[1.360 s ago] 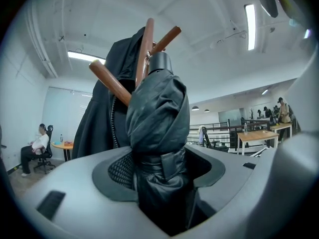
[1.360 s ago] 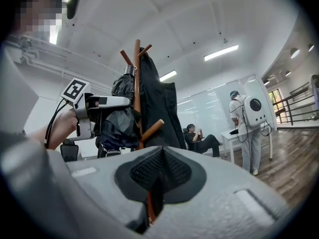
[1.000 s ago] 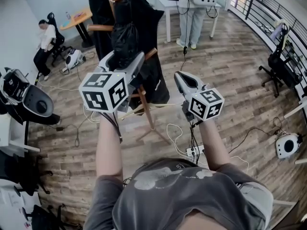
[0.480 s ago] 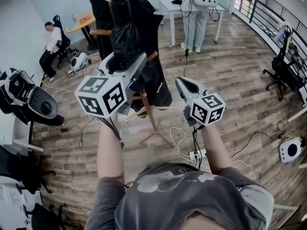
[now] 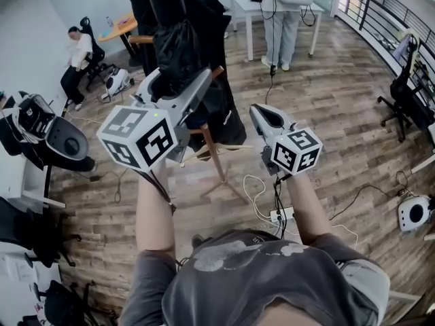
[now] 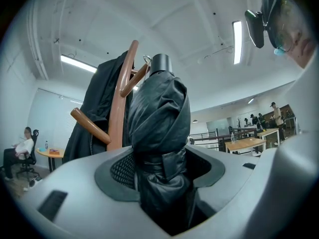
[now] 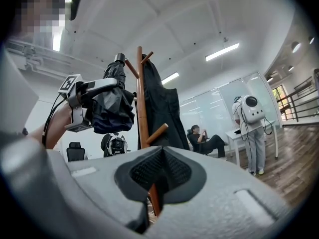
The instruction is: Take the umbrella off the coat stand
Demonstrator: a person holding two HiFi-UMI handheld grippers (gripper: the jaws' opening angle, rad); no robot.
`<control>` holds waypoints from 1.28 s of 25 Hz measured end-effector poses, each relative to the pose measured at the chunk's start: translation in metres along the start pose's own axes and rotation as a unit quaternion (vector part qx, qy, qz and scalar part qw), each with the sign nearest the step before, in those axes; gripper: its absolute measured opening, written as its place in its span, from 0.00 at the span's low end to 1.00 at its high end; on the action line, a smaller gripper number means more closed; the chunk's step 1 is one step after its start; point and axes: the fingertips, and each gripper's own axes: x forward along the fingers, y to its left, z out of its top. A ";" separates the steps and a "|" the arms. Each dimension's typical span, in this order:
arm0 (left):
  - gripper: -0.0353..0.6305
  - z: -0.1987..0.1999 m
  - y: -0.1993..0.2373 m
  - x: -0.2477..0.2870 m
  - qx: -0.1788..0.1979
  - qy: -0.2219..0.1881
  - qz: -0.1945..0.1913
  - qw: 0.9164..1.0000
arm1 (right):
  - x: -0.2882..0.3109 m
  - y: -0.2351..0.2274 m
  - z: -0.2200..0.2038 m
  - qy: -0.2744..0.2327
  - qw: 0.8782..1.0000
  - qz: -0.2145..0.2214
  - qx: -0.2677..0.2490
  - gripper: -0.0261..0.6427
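A folded black umbrella (image 5: pixel 173 36) stands upright against the wooden coat stand (image 5: pixel 212 156), its top cap next to the stand's upper hooks. My left gripper (image 5: pixel 175 80) is shut on the umbrella's bunched fabric; in the left gripper view the umbrella (image 6: pixel 159 128) fills the gap between the jaws, with the stand (image 6: pixel 119 108) right behind it. A black coat (image 5: pixel 216 53) hangs on the stand's far side. My right gripper (image 5: pixel 262 115) hovers to the right of the stand, jaws together and empty. The right gripper view shows the umbrella (image 7: pixel 112 101) held beside the stand (image 7: pixel 141 103).
The stand's splayed legs (image 5: pixel 228 189) rest on the wooden floor, with cables and a power strip (image 5: pixel 280 214) beside them. A person with a white backpack (image 5: pixel 280 19) stands at a white table behind. Another person (image 5: pixel 76 53) sits at the back left. Office chairs and a railing line the right.
My left gripper has risen with the umbrella in it, lifting it along the stand. The right gripper has stayed where it was.
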 end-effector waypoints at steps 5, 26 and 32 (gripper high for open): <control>0.47 -0.005 -0.002 -0.018 -0.010 -0.012 -0.024 1.000 | 0.007 0.013 -0.001 0.002 1.000 -0.005 -0.005 0.04; 0.47 -0.092 0.099 -0.139 -0.071 0.027 -0.144 0.987 | 0.034 0.124 -0.033 -0.025 0.986 -0.166 -0.015 0.04; 0.47 -0.124 0.132 -0.188 -0.089 0.047 -0.176 0.979 | 0.047 0.176 -0.055 -0.024 0.978 -0.207 -0.015 0.04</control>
